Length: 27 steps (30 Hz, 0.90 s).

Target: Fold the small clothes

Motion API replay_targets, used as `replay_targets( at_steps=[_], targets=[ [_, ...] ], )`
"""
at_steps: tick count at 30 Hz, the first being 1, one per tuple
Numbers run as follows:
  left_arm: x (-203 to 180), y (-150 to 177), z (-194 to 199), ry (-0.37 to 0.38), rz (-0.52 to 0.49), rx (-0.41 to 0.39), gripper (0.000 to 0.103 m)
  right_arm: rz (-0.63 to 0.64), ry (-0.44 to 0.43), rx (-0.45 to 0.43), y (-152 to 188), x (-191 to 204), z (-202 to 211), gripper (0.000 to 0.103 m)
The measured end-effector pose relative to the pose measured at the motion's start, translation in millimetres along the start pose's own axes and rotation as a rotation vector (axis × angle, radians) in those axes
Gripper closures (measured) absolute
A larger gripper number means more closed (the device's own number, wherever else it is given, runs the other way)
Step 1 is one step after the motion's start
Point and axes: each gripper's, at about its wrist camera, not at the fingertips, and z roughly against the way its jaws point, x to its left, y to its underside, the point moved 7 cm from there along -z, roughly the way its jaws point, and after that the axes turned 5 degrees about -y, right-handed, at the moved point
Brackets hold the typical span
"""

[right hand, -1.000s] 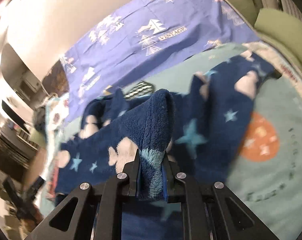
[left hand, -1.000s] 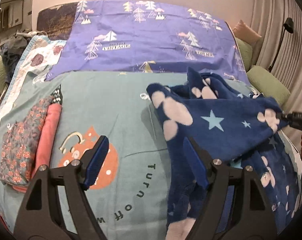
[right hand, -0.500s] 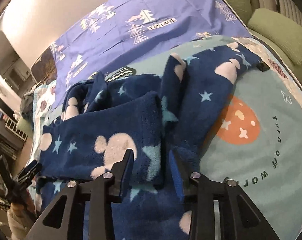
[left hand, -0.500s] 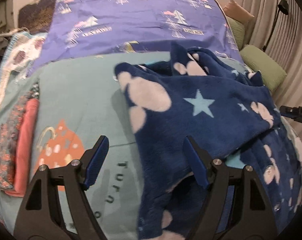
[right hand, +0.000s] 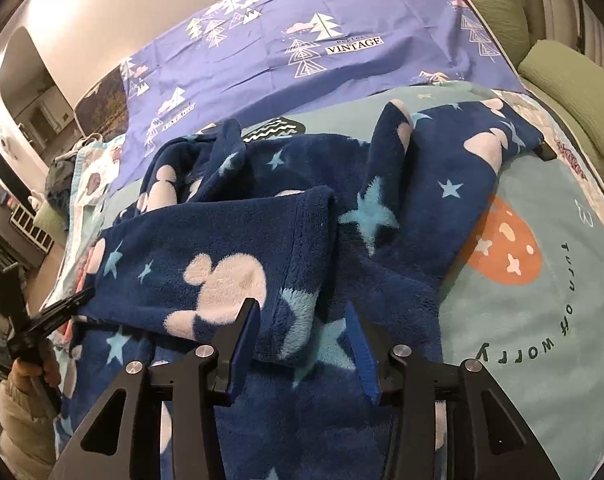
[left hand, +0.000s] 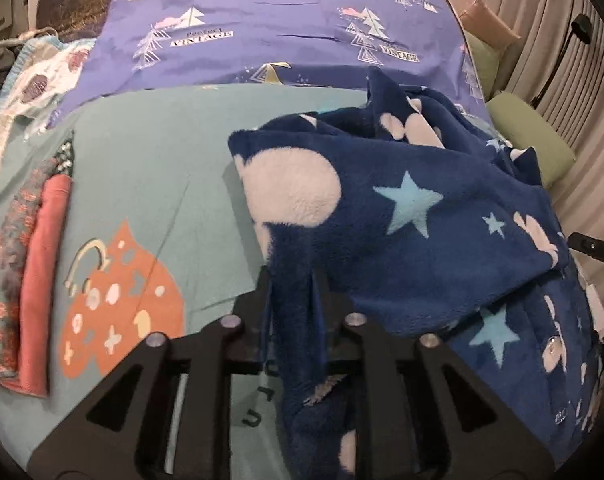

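Observation:
A navy fleece garment with stars and pale mouse-head shapes lies crumpled on the teal bedspread. My left gripper is shut on a folded edge of the garment near its left corner and holds it up a little. In the right wrist view the same garment spreads across the bed. My right gripper is open just above a folded flap of it, holding nothing. The left gripper shows at the far left of that view, pinching the garment's corner.
A stack of folded clothes, a pink one and a floral one, lies at the left edge of the bed. A purple sheet covers the far end. Green cushions lie on the right.
My left gripper moved onto the garment's edge and shut on it. My right gripper let go of the fleece, opened, and now sits open over the flap.

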Motion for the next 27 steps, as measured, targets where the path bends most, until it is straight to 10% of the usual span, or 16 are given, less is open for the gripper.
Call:
replay_targets(
  at_steps=[9, 18, 27],
  targets=[
    [-49, -31, 46, 0.045, -0.096, -0.151, 0.047, -0.224, 0.012, -0.099, -15, -67, 27, 0.056],
    [-106, -18, -38, 0.081, -0.164, 0.053, 0.045, -0.577, -0.104, -0.150, -53, -173, 16, 0.041],
    [-110, -15, -39, 0.080, -0.180, -0.007, 0.040, -0.662, -0.126, -0.160, -102, -215, -43, 0.033]
  ],
)
